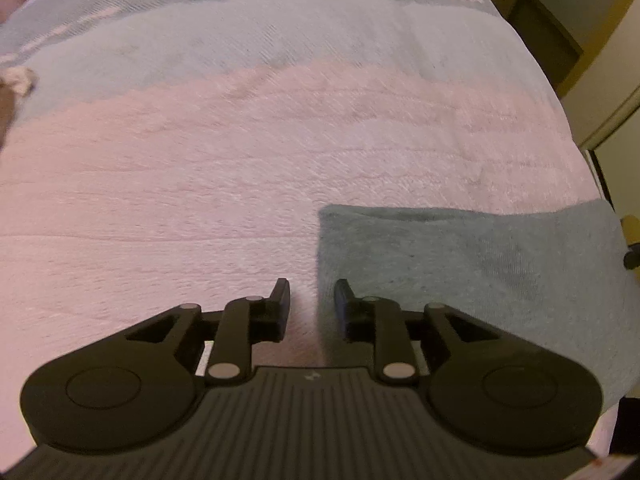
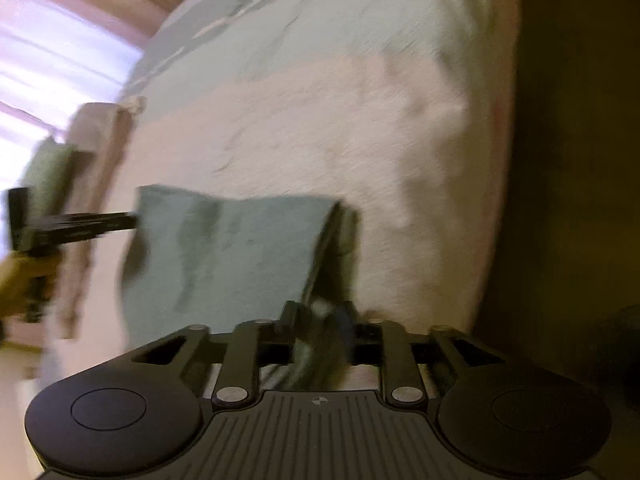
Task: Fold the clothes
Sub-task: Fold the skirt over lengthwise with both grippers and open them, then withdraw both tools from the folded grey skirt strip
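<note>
The blue-grey garment (image 1: 472,272) lies on the bed (image 1: 200,200), over a pink blanket, its long axis running left to right. The right gripper (image 2: 318,320) pinches the garment's near right corner between pressed-together jaws. The left gripper (image 1: 312,300), jaws spread and empty, sits just left of the garment's left edge, the nearer tool to that side.

The folded cloth (image 1: 480,276) is a dull grey-green. It lies on a pale pink blanket (image 1: 180,200), beyond which a light blue bedcover (image 1: 280,36) carries a grey band and a thin white stripe. Both grippers are black.
</note>
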`<state>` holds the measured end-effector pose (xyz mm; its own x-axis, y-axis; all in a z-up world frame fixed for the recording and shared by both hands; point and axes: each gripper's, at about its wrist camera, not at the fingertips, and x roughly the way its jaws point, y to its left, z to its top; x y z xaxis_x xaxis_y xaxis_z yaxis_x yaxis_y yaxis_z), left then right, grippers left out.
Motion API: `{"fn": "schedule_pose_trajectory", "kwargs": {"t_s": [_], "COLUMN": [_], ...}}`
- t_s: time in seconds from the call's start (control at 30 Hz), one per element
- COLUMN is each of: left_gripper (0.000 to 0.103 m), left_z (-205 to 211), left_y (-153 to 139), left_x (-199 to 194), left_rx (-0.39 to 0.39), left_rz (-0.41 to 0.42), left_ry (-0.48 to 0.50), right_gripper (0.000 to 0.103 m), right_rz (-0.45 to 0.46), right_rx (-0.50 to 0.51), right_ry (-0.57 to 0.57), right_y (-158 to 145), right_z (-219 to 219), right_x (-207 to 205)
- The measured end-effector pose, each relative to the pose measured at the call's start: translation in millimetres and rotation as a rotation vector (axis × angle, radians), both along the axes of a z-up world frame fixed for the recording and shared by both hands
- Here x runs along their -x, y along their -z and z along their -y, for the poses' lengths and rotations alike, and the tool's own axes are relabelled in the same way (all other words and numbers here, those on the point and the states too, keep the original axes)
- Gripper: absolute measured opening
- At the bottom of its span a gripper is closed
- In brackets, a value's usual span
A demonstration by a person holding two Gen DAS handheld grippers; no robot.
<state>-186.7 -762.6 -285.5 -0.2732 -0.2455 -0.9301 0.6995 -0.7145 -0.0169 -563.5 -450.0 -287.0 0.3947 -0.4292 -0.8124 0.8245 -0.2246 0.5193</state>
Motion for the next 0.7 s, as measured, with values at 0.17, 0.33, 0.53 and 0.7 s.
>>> {"fn": "schedule_pose_trajectory", "kwargs": {"t_s": [0.17, 0.33, 0.53, 0.7], "left_gripper": [0.018, 0.018, 0.018, 0.004], "left_z": [-34.6, -71.3, -73.7, -44.5], "left_y": [-31.5, -20.3, 36.9, 48.3], "left_x": [-7.0, 24.4, 75.2, 69.6], "left_rx": [0.087, -0.036, -0.088, -0.117], "left_rz": [0.030, -0.106, -0.129, -0.178], "left_ry": [0.018, 0.073, 0.101, 0.002], "right_gripper": [0.026, 0.030, 0.030, 0.030], "right_rz": [-0.133, -0.031, -0.056, -0.027], "right_rx": [0.156, 0.167, 0.129, 0.120], "right_ry": [-0.052, -0.203, -0.244, -0.254], "right_y": [-48.1, -27.4, 18.4, 27.0], "right_z": [-1.5, 36.9, 74.0, 74.1], "right_x": [-11.2, -47.1, -46.0, -21.7]}}
